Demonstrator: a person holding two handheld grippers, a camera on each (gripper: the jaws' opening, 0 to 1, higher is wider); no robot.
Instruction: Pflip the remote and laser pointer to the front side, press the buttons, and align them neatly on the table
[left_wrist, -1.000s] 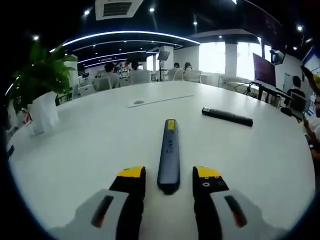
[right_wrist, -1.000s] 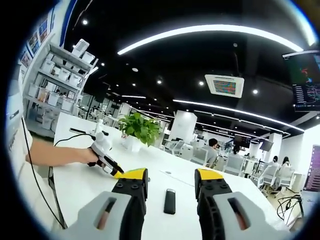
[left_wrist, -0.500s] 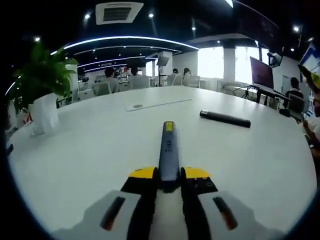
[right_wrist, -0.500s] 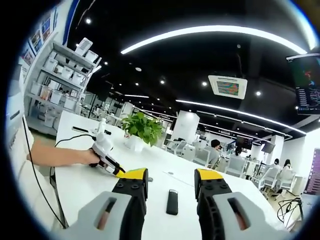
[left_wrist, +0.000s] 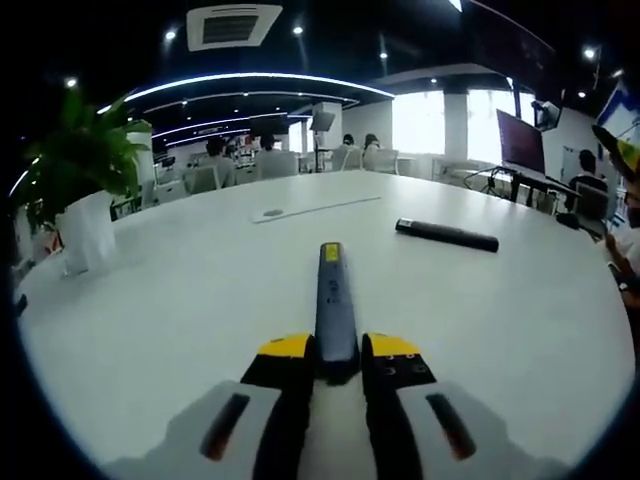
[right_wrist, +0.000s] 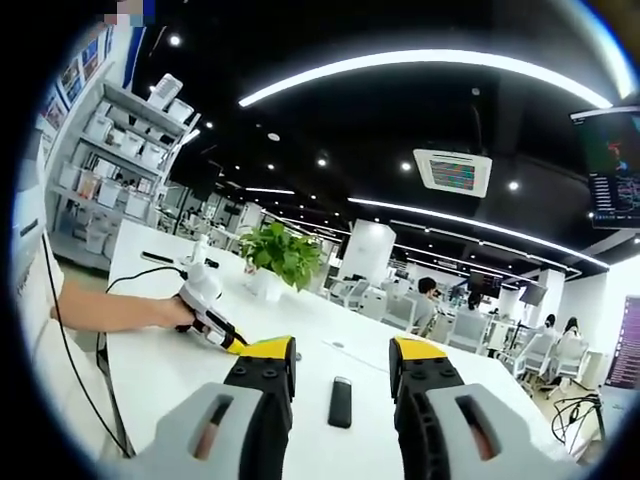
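The left claw (left_wrist: 338, 358) grips the near end of the laser pointer (left_wrist: 335, 305) lying on the white bench (left_wrist: 180, 300), the remote (left_wrist: 446, 235) farther right; the right claw (right_wrist: 342, 372) hovers wide above the remote

Table (left_wrist: 180, 300): plain white, glossy, no pattern. Laser pointer (left_wrist: 336, 300): dark grey-blue body, yellow patch at far end. Remote (left_wrist: 446, 235), far right: solid black; in right gripper view a black remote (right_wrist: 341, 401) on white. Left gripper (left_wrist: 337, 357): yellow tips, black fingers, grey shells with orange slots. Right gripper (right_wrist: 340, 372): same colouring. Plant (left_wrist: 85, 150), far left: green leaves, white pot.
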